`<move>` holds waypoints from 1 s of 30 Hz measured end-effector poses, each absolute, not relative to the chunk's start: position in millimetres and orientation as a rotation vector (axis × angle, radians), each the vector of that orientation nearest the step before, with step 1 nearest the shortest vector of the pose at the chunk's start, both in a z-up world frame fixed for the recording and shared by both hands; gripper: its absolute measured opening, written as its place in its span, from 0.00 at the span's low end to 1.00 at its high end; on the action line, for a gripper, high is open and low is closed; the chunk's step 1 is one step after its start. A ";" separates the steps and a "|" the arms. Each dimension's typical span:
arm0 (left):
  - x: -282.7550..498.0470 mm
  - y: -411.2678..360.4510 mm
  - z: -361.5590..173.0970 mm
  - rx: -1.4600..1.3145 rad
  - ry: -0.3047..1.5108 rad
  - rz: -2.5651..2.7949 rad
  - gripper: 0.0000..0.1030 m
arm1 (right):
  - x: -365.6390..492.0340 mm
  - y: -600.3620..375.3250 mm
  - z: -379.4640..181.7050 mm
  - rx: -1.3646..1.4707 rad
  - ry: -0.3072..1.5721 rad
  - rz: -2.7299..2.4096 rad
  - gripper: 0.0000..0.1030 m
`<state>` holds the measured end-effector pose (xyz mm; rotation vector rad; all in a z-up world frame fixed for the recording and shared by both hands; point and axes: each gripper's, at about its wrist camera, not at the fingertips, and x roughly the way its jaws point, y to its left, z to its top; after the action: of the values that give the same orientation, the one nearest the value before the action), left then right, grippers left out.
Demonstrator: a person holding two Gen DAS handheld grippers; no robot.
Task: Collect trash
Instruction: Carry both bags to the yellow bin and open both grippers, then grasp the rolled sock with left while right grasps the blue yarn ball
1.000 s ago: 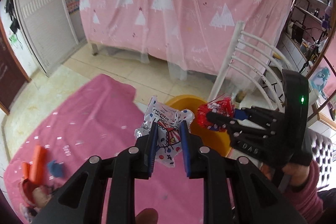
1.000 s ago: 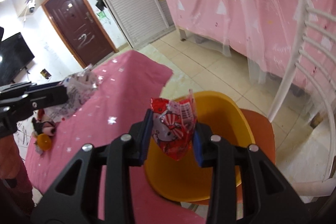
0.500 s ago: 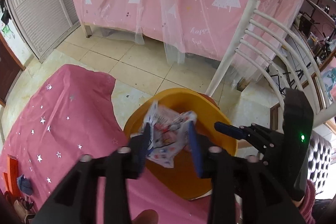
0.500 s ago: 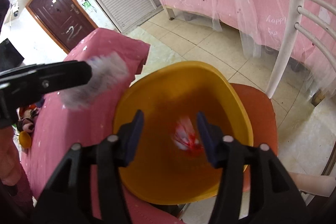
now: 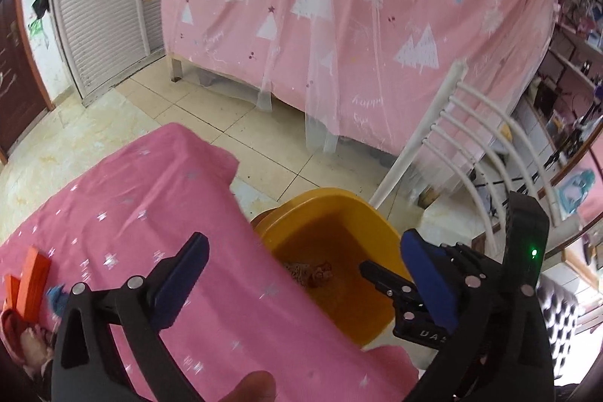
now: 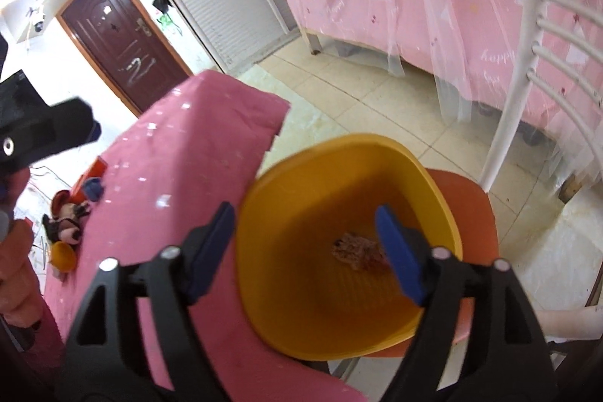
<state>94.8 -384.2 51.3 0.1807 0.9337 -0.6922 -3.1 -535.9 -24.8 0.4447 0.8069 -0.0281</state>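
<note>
wrappers (image 6: 356, 249): crumpled, blurred, long axis and count unreadable | yellow bin (image 6: 339, 338): on orange chair seat (image 6: 476, 210), holds wrappers at bottom | left gripper (image 5: 301, 274): jaws just opened wide, nothing between | right gripper (image 6: 307, 245): jaws just opened, empty, above bin | pink tablecloth (image 5: 132, 213) beside bin

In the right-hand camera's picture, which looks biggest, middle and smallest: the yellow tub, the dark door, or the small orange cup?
1. Yellow tub, largest.
2. Dark door, though it stands far off, so its look deceives.
3. Small orange cup, smallest.
</note>
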 end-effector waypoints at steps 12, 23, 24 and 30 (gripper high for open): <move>75.0 -257.0 114.1 0.127 0.798 -0.617 0.92 | 5.9 -441.9 38.0 0.331 0.737 0.073 0.86; 90.1 -107.3 122.1 0.060 0.777 -0.394 0.92 | 43.6 -332.9 57.6 0.203 0.782 0.211 0.86; 93.4 -95.0 121.2 0.054 0.783 -0.375 0.92 | 46.5 -324.6 58.1 0.194 0.786 0.219 0.86; 98.9 -37.3 110.7 0.014 0.799 -0.310 0.92 | 63.2 -282.3 58.5 0.149 0.813 0.261 0.86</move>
<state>98.9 -37.3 110.7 0.0136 0.7992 -0.3104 63.2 -282.3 58.5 0.1491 0.8129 0.2606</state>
